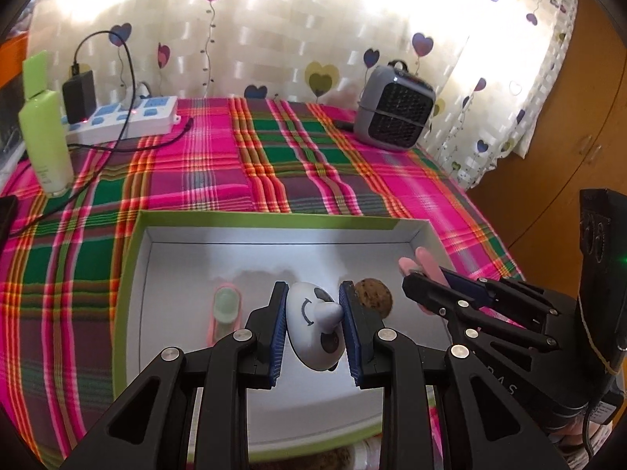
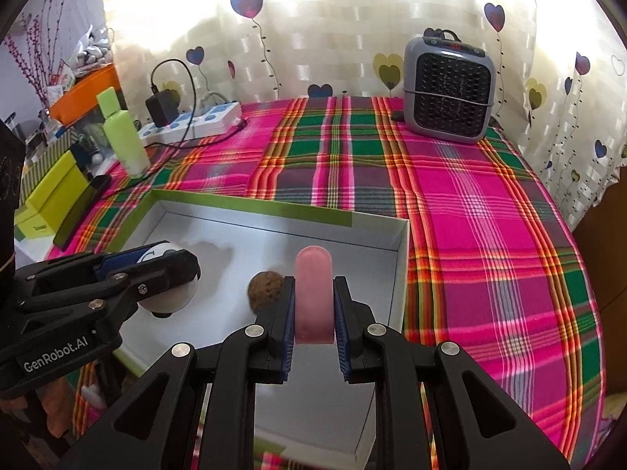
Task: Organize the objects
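Over the white box [image 1: 133, 258], the left tongs [image 1: 313, 305] are squeezed tight on a white panda toy [image 1: 309, 325]. Just beside them, the right tongs [image 2: 313, 305] are pinched on a pink flat piece [image 2: 313, 293] that sticks up between the pads. Down in the box lie a brown cookie [image 2: 266, 288] and a small green and pink thing [image 1: 225, 309]. The box sits on a bright plaid cloth [image 2: 470, 235] on the surface. Farther back stand a green bottle [image 1: 45, 137], a white power strip [image 1: 125, 117] with a black charger [image 1: 79, 96], and a grey heater [image 2: 450, 90]. Behind them hangs a curtain with hearts [image 2: 313, 39].
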A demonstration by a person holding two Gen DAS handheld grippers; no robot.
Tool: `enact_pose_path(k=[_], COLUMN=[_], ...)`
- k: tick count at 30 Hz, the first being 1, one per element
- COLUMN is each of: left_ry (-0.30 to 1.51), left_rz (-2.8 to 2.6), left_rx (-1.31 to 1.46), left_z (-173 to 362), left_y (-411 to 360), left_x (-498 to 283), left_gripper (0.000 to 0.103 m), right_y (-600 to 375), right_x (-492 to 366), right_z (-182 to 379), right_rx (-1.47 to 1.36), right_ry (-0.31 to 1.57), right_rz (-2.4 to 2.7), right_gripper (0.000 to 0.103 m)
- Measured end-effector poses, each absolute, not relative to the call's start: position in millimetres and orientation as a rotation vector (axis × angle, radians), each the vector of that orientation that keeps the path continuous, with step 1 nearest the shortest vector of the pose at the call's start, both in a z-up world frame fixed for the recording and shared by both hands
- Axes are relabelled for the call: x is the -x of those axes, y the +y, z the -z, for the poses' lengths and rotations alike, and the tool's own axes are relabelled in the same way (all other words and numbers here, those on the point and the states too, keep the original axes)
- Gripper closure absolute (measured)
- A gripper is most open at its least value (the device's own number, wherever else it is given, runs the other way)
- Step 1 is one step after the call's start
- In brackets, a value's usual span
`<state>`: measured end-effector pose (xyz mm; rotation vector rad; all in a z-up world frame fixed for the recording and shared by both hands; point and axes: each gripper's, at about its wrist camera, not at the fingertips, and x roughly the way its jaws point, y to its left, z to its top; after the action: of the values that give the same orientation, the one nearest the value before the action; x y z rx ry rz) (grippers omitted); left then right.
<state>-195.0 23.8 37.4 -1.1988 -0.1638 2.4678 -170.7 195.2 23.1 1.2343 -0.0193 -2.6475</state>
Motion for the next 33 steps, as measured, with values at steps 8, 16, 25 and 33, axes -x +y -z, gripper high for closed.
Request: enact_pose_path(k=[8,16,25,33], left_ry=[-0.137,-0.126,-0.118,-0.124], left_rz=[-2.456,-2.462,-2.456,-2.452], left_rx=[1.222,1.261,1.285,1.291], left_z=[-28.6,-18.6,-13.2,-13.5], left_y=[34.7,39.4,42.5,42.4], left_x=[214.4,226.3,231.2,232.9], left_gripper=[0.079,0.079,0.079,0.078], right_y=[195.9,199.0,195.6,195.6], right_x=[184.8,191.7,193.4,193.3], right_z=[-16.8,-10.5,-7.7,-7.0], right_rx=[-1.258,-1.273,-1.264,-1.256], right_ry=[-0.021,-0.028,-0.010,-0.013], right_rz=[2.643,2.631,2.627,2.626], right_gripper=[0.084,0.084,0.084,0.084])
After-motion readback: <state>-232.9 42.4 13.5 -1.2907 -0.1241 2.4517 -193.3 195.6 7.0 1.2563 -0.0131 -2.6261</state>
